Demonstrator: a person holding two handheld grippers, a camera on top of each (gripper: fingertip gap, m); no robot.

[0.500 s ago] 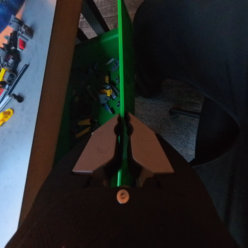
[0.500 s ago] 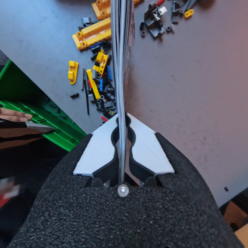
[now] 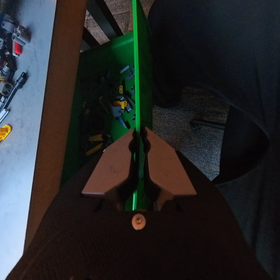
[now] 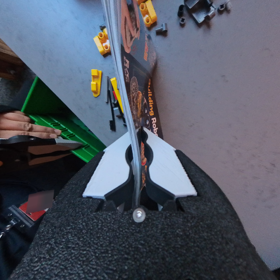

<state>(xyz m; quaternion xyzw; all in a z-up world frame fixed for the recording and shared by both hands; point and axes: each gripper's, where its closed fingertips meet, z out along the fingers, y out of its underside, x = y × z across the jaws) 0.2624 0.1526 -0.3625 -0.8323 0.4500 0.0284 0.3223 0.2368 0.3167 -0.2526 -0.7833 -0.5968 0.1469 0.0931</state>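
My left gripper [image 3: 139,130] is shut on the rim of a green plastic bin [image 3: 97,63] held below the table's edge. Several small grey, black and yellow building pieces [image 3: 119,106] lie in the bin. The bin also shows in the right wrist view [image 4: 63,125], with the left gripper [image 4: 71,144] and a hand on it. My right gripper [image 4: 140,130] is shut on a thin glossy booklet [image 4: 140,94] standing on edge on the grey table [image 4: 212,106]. Yellow pieces [image 4: 95,82] and black rods [image 4: 112,109] lie left of the booklet.
The table's wooden edge [image 3: 60,90] runs beside the bin. More loose pieces lie on the tabletop [image 3: 9,84] and at the far side [image 4: 200,10]. Carpet [image 3: 181,136] and a dark chair [image 3: 212,45] lie to the right of the bin. The left gripper's tips are roughly 20 cm from the right gripper's.
The booklet has tilted so its printed cover now shows, and it has swept over much of the piece pile. The right view has moved closer to the table. The left gripper still holds the bin.
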